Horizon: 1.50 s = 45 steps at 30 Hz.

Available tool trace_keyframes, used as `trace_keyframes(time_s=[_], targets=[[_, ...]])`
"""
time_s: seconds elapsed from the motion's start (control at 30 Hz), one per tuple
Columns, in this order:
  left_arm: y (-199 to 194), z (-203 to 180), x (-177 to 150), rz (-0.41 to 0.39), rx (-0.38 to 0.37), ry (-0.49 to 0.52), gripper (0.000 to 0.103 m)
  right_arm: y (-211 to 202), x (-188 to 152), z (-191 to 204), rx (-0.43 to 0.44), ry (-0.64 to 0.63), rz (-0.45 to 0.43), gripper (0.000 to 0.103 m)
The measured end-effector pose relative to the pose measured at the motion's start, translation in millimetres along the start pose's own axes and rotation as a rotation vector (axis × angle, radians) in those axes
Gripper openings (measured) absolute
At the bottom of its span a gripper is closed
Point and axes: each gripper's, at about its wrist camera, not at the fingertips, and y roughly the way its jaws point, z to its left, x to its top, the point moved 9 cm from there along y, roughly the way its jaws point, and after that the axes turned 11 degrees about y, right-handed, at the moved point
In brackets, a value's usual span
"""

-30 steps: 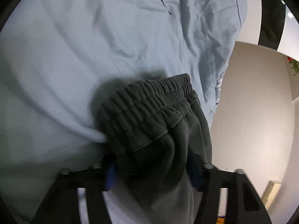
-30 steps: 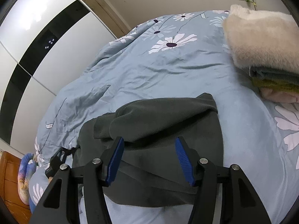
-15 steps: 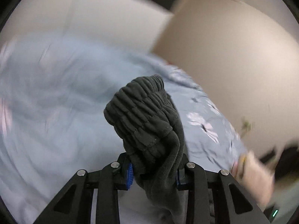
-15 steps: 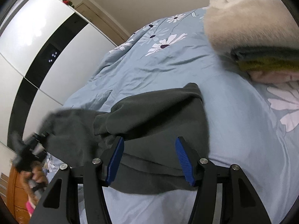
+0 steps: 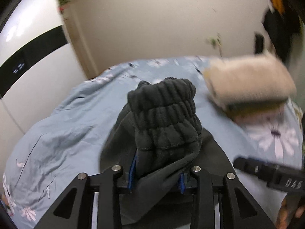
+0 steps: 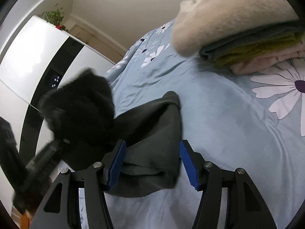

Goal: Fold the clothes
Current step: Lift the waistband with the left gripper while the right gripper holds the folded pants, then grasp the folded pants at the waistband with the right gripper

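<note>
Dark grey sweatpants (image 5: 167,126) bunch up in my left gripper (image 5: 156,173), which is shut on the fabric just below the ribbed elastic waistband, holding it above the bed. In the right wrist view the lifted waistband end (image 6: 82,103) hangs at the left, with the left gripper (image 6: 47,152) blurred beneath it. The other part of the pants (image 6: 156,133) lies flat on the blue floral bedspread (image 6: 228,118). My right gripper (image 6: 152,164) is open, its blue pads straddling that flat fabric without closing on it.
A stack of folded clothes topped by a fluffy cream piece (image 6: 228,15) sits on the bed at the right, also as the cream stack (image 5: 247,82) in the left wrist view. A white and black wardrobe (image 6: 34,63) stands left. A hand (image 5: 289,213) holds the right gripper tool.
My left gripper lifted the waistband off the bed and swung it round toward the folded stack. The right gripper stayed open and moved closer to the stack over the flat pants.
</note>
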Motion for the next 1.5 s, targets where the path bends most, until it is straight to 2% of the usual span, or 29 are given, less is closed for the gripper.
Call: trace_keyframes(time_s=[0.13, 0.2, 0.27, 0.4, 0.5, 0.57, 0.63, 0.7, 0.8, 0.87, 0.97, 1.1, 1.23, 1.3, 1.37, 1.5], targets=[[6, -29, -10, 0.042, -0.034, 0.043, 0.048, -3, 3, -8, -0.001, 0.022, -0.014, 0.060], [9, -44, -15, 0.063, -0.051, 0.065, 0.061, -5, 6, -13, -0.003, 0.039, -0.023, 0.060], [12, -58, -20, 0.084, -0.068, 0.086, 0.067, -6, 8, -15, -0.004, 0.047, -0.027, 0.060], [-3, -61, -6, 0.040, -0.109, 0.070, 0.070, -12, 13, -17, -0.013, 0.053, -0.047, 0.060], [-16, -55, -2, 0.022, -0.190, 0.035, 0.071, -21, 18, -20, -0.026, 0.056, -0.071, 0.060], [-29, -40, -6, -0.002, -0.266, -0.026, 0.071, -27, 22, -22, -0.037, 0.057, -0.088, 0.060], [-31, -8, -12, -0.006, -0.265, -0.119, 0.073, -30, 23, -19, -0.039, 0.052, -0.092, 0.060], [-21, 35, -24, 0.021, -0.193, -0.232, 0.074, -29, 23, -12, -0.034, 0.028, -0.087, 0.060], [7, 94, -60, 0.146, -0.045, -0.371, 0.074, -22, 17, 11, -0.005, -0.039, -0.059, 0.060], [21, 112, -82, 0.201, -0.021, -0.432, 0.074, -17, 14, 32, 0.002, -0.116, -0.041, 0.060], [34, 111, -105, 0.247, -0.050, -0.455, 0.074, -6, 13, 62, -0.016, -0.245, -0.016, 0.060], [35, 105, -113, 0.220, -0.065, -0.431, 0.075, 25, 19, 80, -0.086, -0.354, 0.049, 0.060], [34, 106, -119, 0.208, -0.096, -0.458, 0.075, 53, 14, 88, -0.075, -0.357, 0.154, 0.060], [35, 106, -125, 0.208, -0.128, -0.482, 0.076, 51, 11, 95, -0.081, -0.396, 0.136, 0.057], [37, 104, -128, 0.213, -0.143, -0.484, 0.077, 44, 7, 104, -0.047, -0.433, 0.127, 0.056], [41, 99, -134, 0.222, -0.169, -0.486, 0.077, 49, 6, 107, -0.047, -0.463, 0.169, 0.056]])
